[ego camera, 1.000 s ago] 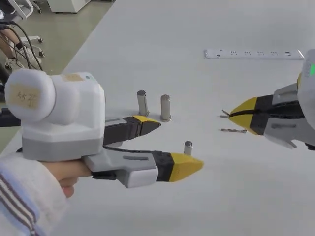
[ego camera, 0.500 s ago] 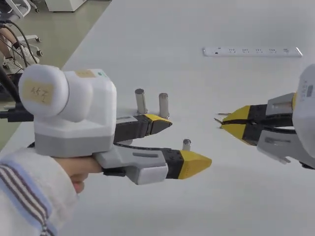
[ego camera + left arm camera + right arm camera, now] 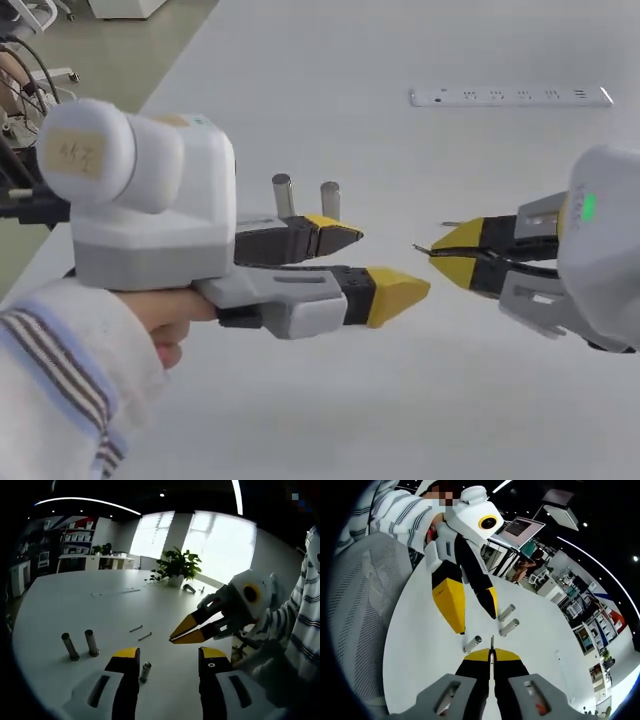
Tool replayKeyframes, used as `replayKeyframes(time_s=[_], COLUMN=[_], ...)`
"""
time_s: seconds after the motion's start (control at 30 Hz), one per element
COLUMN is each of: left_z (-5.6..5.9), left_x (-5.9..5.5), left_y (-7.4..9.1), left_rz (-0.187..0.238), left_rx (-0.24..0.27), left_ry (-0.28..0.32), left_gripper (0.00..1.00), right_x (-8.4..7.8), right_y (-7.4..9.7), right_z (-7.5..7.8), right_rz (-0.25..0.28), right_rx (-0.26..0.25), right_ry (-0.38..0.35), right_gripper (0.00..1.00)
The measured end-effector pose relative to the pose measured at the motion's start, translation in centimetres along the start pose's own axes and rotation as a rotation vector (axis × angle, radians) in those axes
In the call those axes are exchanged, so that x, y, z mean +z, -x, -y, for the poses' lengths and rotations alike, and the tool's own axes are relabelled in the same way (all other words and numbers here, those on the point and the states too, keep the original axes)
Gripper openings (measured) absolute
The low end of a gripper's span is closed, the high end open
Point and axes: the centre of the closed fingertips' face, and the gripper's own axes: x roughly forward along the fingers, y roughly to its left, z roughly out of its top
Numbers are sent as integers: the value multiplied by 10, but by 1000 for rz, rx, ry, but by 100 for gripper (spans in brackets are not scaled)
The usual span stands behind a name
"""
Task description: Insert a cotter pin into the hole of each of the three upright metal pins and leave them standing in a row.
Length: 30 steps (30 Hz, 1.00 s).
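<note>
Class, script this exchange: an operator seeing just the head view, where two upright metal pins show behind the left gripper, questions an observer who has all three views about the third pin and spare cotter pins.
Operator: I count two metal pins behind the left gripper. Where is the third?
Observer: The left gripper view shows the third pin on the table, between the open tongs, close to one of them.
Operator: The right gripper holds one cotter pin. Any spares?
Observer: Two spare cotter pins lie on the table beyond the metal pins in that same view.
</note>
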Motion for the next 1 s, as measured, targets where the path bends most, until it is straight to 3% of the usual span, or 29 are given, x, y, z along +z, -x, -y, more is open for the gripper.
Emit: replayKeyframes(time_s=[0.43, 1.0], left_z=[3, 3], left_x=[4, 2], left_y=[-4, -8], left_rz=[16, -1], left_rx=[-26, -33], left_ry=[54, 87], left_gripper=[20, 12], right_x=[4, 12], right_y=[0, 1], right_z=[-4, -8], right_rz=[-2, 6], right_rx=[-4, 7], right_ry=[30, 52], right_gripper=[0, 0])
